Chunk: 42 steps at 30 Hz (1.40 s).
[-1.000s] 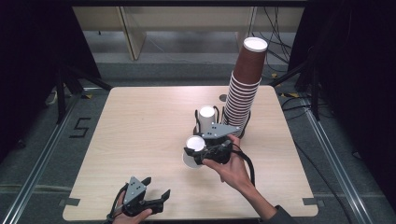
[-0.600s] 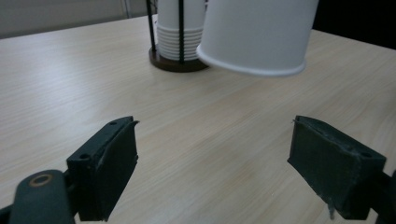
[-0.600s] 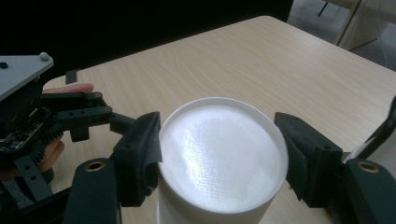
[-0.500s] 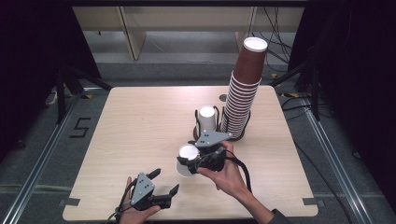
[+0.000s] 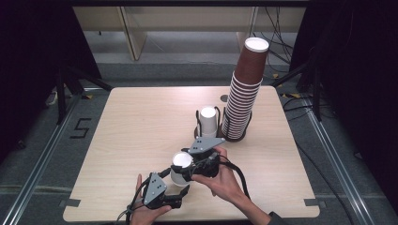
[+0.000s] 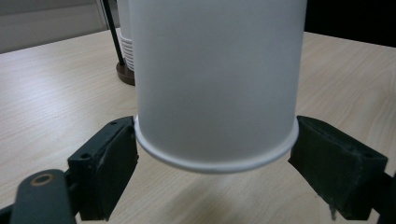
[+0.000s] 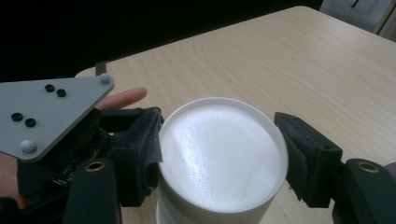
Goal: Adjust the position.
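Note:
A white paper cup hangs upside down over the table's near middle, its flat base up. My right gripper is shut on it near the base; in the right gripper view the black jaws flank the cup. My left gripper comes in from below left. In the left gripper view the cup's rim sits between its open jaws, whose pads stand at either side of the rim.
A tall stack of brown cups stands at the back right of the wooden table. Beside it a black wire holder keeps a short stack of white cups. The table's near edge lies just under the hands.
The right gripper has carried the white cup toward the near left and a little lower. The left gripper has moved right to meet it, and its jaws now flank the rim.

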Available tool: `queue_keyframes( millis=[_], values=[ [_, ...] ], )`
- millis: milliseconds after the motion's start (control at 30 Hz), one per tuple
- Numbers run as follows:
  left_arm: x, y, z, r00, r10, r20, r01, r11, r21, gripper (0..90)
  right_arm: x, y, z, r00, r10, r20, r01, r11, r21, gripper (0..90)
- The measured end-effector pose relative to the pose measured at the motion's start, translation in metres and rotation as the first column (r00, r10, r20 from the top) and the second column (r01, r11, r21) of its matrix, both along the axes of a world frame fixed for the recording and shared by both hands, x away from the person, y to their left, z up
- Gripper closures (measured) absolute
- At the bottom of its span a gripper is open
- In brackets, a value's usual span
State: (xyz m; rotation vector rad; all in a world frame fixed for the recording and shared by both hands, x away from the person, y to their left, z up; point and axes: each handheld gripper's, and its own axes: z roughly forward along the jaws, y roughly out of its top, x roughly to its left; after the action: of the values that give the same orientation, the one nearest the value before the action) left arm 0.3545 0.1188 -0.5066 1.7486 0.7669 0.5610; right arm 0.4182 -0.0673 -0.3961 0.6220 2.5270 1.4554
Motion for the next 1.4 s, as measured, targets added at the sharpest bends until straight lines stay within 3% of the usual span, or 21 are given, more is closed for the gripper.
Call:
queue_keyframes(
  millis=[100,300,367,500,567,600,633,667,700,767,833,900,1000,1067,1167,1267,1367,1400],
  values=[
    [0.000,-0.001,-0.001,1.0000,0.002,0.000,-0.002,1.0000,-0.008,14.0,-0.001,0.002,-0.001,1.0000,0.006,0.008,-0.005,1.000,-0.005,35.3],
    [0.001,-0.003,-0.001,0.9999,0.000,0.015,0.001,0.9998,-0.019,13.8,-0.003,0.004,-0.002,0.9997,0.023,-0.011,-0.023,1.000,0.004,35.3],
    [0.001,-0.003,-0.001,0.9998,-0.004,0.020,0.004,0.9998,-0.019,14.4,-0.004,0.004,-0.002,0.9982,0.039,-0.046,-0.038,0.999,0.020,35.4],
    [0.001,-0.002,-0.001,0.9993,-0.018,0.033,0.019,0.9992,-0.036,14.5,-0.005,0.005,-0.002,0.9981,0.043,-0.045,-0.042,0.999,0.018,35.4],
    [0.000,-0.001,0.001,0.9993,-0.022,0.028,0.023,0.9994,-0.027,16.0,-0.004,0.003,-0.002,0.9978,0.047,-0.046,-0.046,0.999,0.023,35.2],
    [0.001,-0.001,0.000,0.9989,-0.028,0.037,0.028,0.9993,-0.025,17.3,-0.005,0.003,-0.002,0.9960,0.036,-0.081,-0.033,0.999,0.036,34.9],
    [0.000,0.000,0.002,0.9989,-0.024,0.041,0.024,0.9997,0.003,18.0,-0.004,0.002,-0.002,0.9961,0.038,-0.079,-0.035,0.999,0.036,34.8],
    [0.001,-0.001,0.002,0.9980,-0.034,0.052,0.034,0.9994,-0.001,20.0,-0.004,0.001,-0.002,0.9947,0.038,-0.095,-0.034,0.999,0.040,34.3],
    [0.002,-0.001,0.003,0.9963,-0.049,0.071,0.048,0.9987,0.017,21.0,-0.002,0.000,-0.002,0.9963,0.043,-0.074,-0.040,0.998,0.043,33.9],
    [0.001,0.000,0.005,0.9958,-0.058,0.071,0.055,0.9974,0.047,23.0,0.000,-0.004,-0.001,0.9945,0.056,-0.089,-0.054,0.998,0.025,30.3],
    [0.001,0.001,0.007,0.9951,-0.067,0.073,0.061,0.9951,0.078,24.1,0.000,-0.008,0.000,0.9920,0.057,-0.112,-0.054,0.998,0.025,20.6],
    [0.001,0.002,0.009,0.9930,-0.088,0.078,0.081,0.9922,0.095,24.7,0.001,-0.014,0.003,0.9918,0.073,-0.105,-0.072,0.997,0.016,20.4],
    [0.001,0.003,0.010,0.9905,-0.114,0.077,0.102,0.9845,0.143,25.0,0.001,-0.022,0.005,0.9854,0.114,-0.126,-0.116,0.993,-0.004,19.7],
    [0.000,0.003,0.011,0.9878,-0.146,0.055,0.134,0.9733,0.187,25.0,0.001,-0.026,0.006,0.9827,0.131,-0.132,-0.134,0.991,-0.018,19.0],
    [0.000,0.002,0.010,0.9840,-0.172,0.048,0.158,0.9642,0.213,25.0,0.001,-0.031,0.006,0.9778,0.154,-0.141,-0.161,0.986,-0.039,18.8],
    [-0.001,0.001,0.010,0.9754,-0.216,0.041,0.196,0.9377,0.287,25.1,0.000,-0.032,0.004,0.9691,0.184,-0.164,-0.197,0.978,-0.070,18.3],
    [-0.003,0.000,0.011,0.9693,-0.245,0.018,0.226,0.9184,0.325,25.1,0.000,-0.032,0.000,0.9631,0.202,-0.177,-0.220,0.972,-0.084,18.5],
    [-0.004,-0.001,0.011,0.9682,-0.249,0.019,0.230,0.9169,0.326,25.1,0.000,-0.031,-0.002,0.9588,0.214,-0.186,-0.236,0.967,-0.101,18.5]
  ],
)
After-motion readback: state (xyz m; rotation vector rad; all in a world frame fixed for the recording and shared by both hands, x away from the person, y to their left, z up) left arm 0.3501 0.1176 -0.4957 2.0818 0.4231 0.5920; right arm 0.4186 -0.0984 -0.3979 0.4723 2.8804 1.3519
